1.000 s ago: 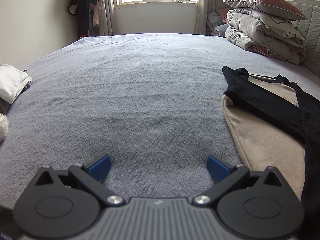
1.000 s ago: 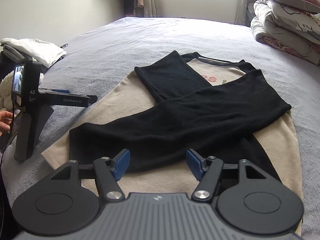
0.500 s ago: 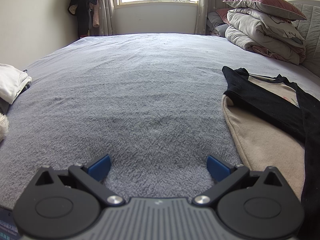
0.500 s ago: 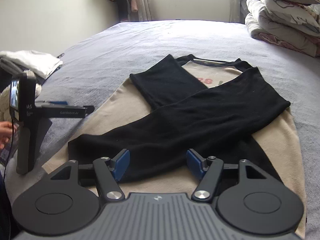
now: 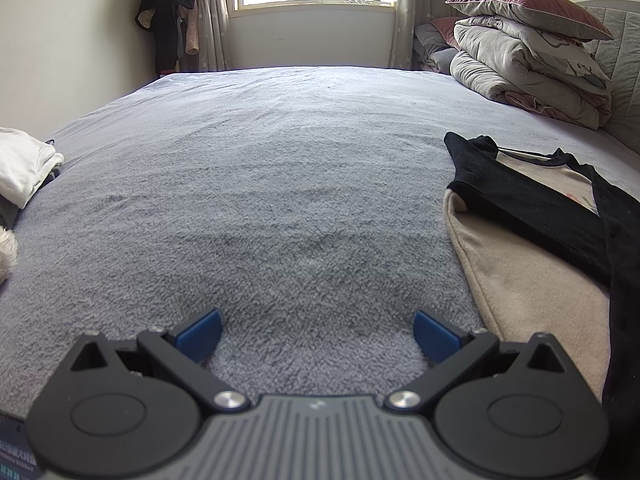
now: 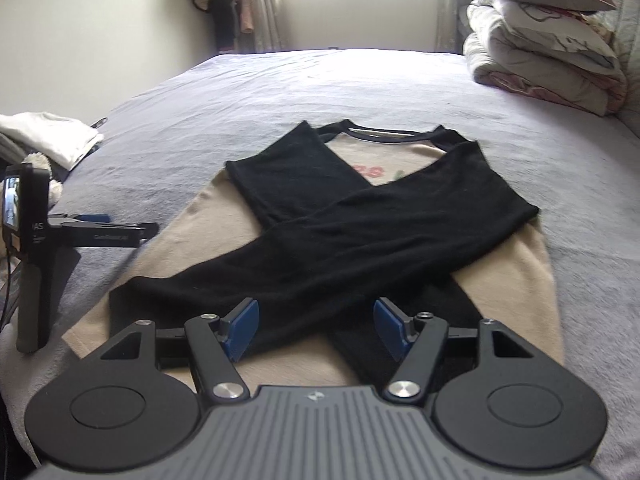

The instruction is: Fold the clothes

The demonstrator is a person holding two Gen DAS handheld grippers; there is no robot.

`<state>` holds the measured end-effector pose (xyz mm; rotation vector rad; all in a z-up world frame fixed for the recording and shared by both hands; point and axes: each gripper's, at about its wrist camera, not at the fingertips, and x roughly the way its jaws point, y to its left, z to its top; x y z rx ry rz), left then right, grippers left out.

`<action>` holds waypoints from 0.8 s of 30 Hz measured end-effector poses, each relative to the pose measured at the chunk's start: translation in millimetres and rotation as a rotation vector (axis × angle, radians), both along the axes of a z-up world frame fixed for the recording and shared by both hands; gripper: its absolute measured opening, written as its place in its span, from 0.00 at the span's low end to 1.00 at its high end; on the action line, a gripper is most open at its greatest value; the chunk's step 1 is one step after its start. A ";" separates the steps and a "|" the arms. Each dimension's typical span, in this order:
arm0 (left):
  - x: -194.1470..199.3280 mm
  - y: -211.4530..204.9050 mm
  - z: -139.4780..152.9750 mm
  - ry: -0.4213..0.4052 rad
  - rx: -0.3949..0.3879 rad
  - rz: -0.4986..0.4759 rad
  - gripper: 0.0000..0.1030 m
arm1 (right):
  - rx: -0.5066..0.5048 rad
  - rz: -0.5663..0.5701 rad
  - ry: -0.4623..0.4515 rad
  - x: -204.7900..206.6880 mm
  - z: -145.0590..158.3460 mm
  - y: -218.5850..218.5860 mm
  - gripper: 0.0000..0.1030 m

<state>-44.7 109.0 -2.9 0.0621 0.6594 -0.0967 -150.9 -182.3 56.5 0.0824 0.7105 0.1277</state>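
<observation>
Midway, by the look of it. Beige shirt (image 6: 508, 276) with black sleeves (image 6: 360, 240) lies flat on the grey bed (image 5: 280, 160), collar toward the window. Both sleeves are already folded in and cross over the chest in an X. Body not yet folded up; hem end nearest the person still lies at full length. My guess: sleeves done, lengthwise or crosswise folds of the body left.

Right gripper (image 6: 316, 330) hovers low over the hem end, jaws spread, holding nothing; blue pads sit above the crossed sleeves. Left gripper (image 5: 316, 336) rests off to the shirt's left over bare blanket, jaws spread wide, also holding nothing. From the right wrist view the left gripper (image 6: 120, 230) shows as a handle standing just beside the shirt's left edge.

Edges and room: shirt's left edge runs clear and reachable, wide bare blanket beyond it. White folded clothes (image 6: 48, 136) sit at the bed's left margin, well apart. Stacked quilts and pillow (image 5: 528, 64) occupy the far right corner by the headboard, well apart from the collar. Plenty of open bed beyond the collar for a fold away from the person.
</observation>
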 end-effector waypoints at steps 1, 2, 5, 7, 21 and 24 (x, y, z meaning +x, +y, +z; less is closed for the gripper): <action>0.0 0.0 0.0 0.000 0.000 0.000 1.00 | 0.008 -0.010 0.001 -2.0 -1.0 -3.6 0.66; 0.0 0.0 0.0 0.000 0.000 0.000 1.00 | 0.018 -0.020 0.002 -3.7 -2.1 -6.8 0.66; 0.1 0.0 0.0 0.000 0.000 0.000 1.00 | 0.041 -0.035 0.006 -8.6 -5.1 -12.9 0.66; 0.0 0.0 0.0 0.000 0.000 0.000 1.00 | 0.040 -0.031 -0.001 -12.1 -4.4 -13.7 0.66; -0.1 -0.3 0.1 -0.001 0.002 0.001 1.00 | 0.120 -0.217 0.030 -29.3 -6.0 -78.3 0.67; -0.1 -1.6 0.2 -0.002 0.009 0.001 1.00 | 0.140 -0.274 0.067 -34.0 -12.5 -97.2 0.67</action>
